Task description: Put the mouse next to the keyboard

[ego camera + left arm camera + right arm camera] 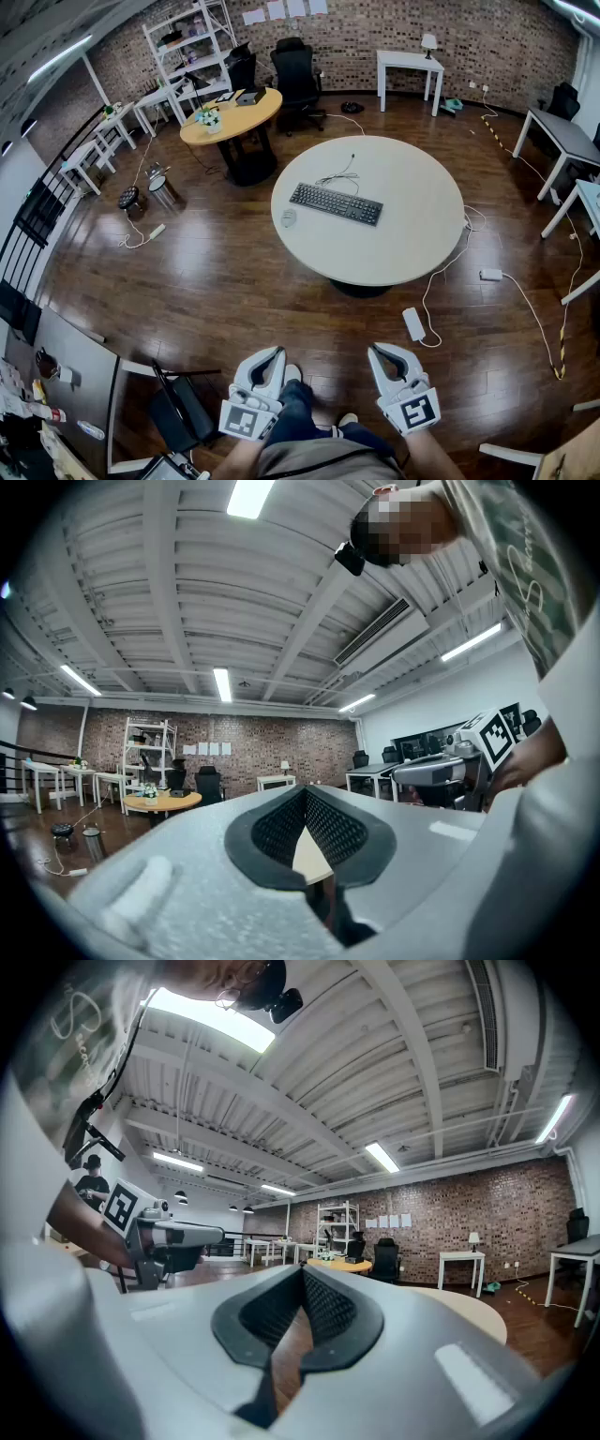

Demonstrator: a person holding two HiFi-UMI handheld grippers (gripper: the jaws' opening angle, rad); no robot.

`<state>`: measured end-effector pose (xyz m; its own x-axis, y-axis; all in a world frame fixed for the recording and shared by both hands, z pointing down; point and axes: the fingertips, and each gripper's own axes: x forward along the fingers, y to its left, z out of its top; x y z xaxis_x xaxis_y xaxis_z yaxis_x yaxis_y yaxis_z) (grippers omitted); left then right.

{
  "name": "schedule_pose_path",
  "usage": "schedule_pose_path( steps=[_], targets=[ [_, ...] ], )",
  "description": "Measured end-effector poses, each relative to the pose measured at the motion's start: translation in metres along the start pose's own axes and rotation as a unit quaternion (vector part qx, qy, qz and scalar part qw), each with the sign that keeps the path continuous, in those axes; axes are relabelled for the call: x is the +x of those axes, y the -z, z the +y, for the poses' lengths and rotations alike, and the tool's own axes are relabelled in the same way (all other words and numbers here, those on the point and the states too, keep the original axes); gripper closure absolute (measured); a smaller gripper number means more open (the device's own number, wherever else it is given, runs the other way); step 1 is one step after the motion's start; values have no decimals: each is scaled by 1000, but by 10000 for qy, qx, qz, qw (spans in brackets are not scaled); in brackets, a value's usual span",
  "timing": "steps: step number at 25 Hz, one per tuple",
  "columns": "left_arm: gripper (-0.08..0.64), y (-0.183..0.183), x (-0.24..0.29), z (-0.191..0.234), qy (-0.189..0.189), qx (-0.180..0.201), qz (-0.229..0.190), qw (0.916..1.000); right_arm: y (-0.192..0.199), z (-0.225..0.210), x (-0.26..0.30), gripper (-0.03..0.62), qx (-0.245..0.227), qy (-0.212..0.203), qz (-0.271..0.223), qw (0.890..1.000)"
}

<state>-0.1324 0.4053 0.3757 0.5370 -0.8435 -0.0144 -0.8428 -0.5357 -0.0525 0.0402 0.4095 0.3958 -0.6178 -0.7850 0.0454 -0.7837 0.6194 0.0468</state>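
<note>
A black keyboard [336, 202] lies near the middle of the round beige table [412, 234], with its cable running toward the far edge. A small pale mouse [289, 217] rests on the table just left of the keyboard, a short gap away. Both grippers hang low in front of the person, well short of the table. My left gripper [277, 352] is shut with nothing in it, its ribbed pads [328, 827] meeting at the tip. My right gripper [376, 349] is likewise shut and holds nothing. Each gripper view looks level across the room; the mouse and keyboard do not show in them.
A white power strip [413, 323] and its cable lie on the wood floor before the table. A yellow round table [230, 117], a black office chair [297, 75], white desks [410, 61] and shelving [187, 37] stand beyond. A folding chair [178, 403] is at lower left.
</note>
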Motion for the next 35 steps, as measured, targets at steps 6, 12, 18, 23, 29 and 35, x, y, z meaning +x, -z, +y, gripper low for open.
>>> schedule_pose_path(
  steps=[6,12,18,23,29,35],
  targets=[
    [558,39,33,41,-137,-213,194,9995,28,-9,42,588,-98,-73,274,9995],
    [558,59,116,100,195,-249,19,9995,39,-30,127,588,-638,28,525,9966],
    [558,65,192,182,499,-91,138,9986,39,-61,232,588,-108,313,452,9984],
    [558,67,238,236,677,626,364,9951,45,-72,309,588,150,294,503,9982],
    [558,71,274,284,897,301,212,9953,43,-83,368,588,94,586,644,9962],
    [558,78,291,295,1029,140,284,9942,40,-102,392,588,434,822,628,9937]
  ],
)
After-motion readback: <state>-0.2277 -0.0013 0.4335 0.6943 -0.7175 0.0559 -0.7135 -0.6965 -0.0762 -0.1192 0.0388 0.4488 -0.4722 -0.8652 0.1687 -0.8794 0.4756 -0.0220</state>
